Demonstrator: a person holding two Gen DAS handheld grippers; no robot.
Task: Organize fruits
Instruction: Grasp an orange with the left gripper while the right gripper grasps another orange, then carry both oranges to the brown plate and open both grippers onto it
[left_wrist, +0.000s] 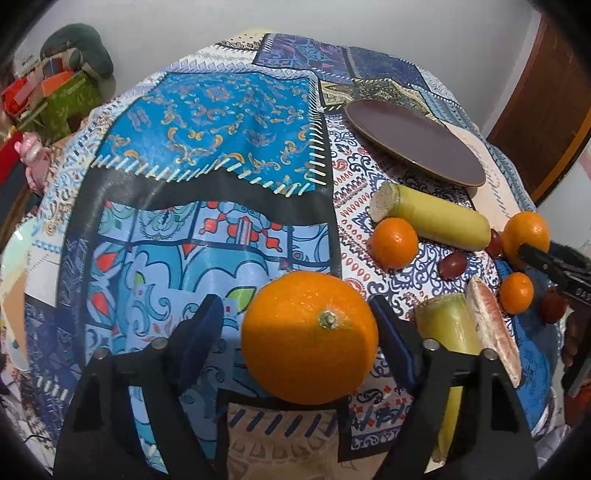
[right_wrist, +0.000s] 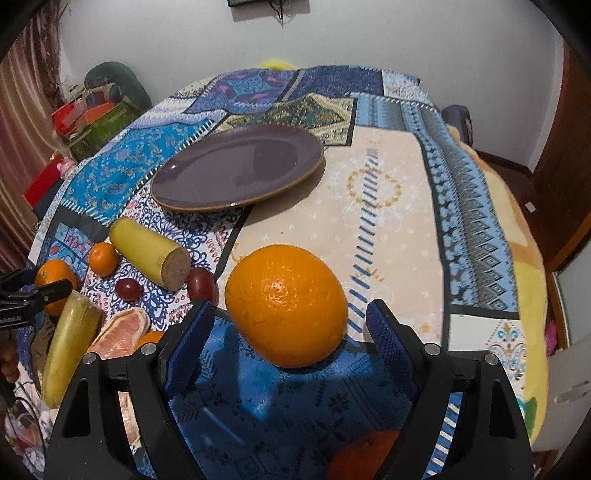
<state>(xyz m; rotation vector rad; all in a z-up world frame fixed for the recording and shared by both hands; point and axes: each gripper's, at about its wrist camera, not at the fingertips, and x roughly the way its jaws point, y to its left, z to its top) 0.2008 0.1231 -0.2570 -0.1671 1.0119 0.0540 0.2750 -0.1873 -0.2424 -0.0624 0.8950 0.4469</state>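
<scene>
Oranges sit between both sets of fingers as I work the rig over a patchwork tablecloth (right_wrist: 388, 229). My left gripper (left_wrist: 295, 325) is spread wide around a large orange (left_wrist: 309, 338); its right pad seems to touch the rind, the left pad stands apart, so nothing is gripped. My right gripper (right_wrist: 291, 332) is likewise wide open around a second large orange (right_wrist: 286, 304), with a gap on either side.

Each orange looks firm, fairly heavy and round, with a pebbled rind that I judge gives the blue pads fair purchase. I would close across the widest part, level with the middle, since a high or low bite could squeeze it out and send it rolling. The stem button on the left one faces up, clear of the pads.

The dark purple plate (right_wrist: 236, 171) lies bare further along the table, well apart from both oranges. Between them and the plate are a cut yellow-green stalk piece (right_wrist: 149, 253), a small mandarin (right_wrist: 103, 259) just beside it, red grapes (right_wrist: 201, 282), a pink pomelo segment (right_wrist: 122, 332) and another stalk piece (right_wrist: 70, 345).

The cloth is glossy and lies over a round table; I judge it slick enough for fruit to roll. Beyond are a pale wall (right_wrist: 406, 44), a wooden door (left_wrist: 546, 103) and stacked boxes (left_wrist: 48, 92) by a curtain.
</scene>
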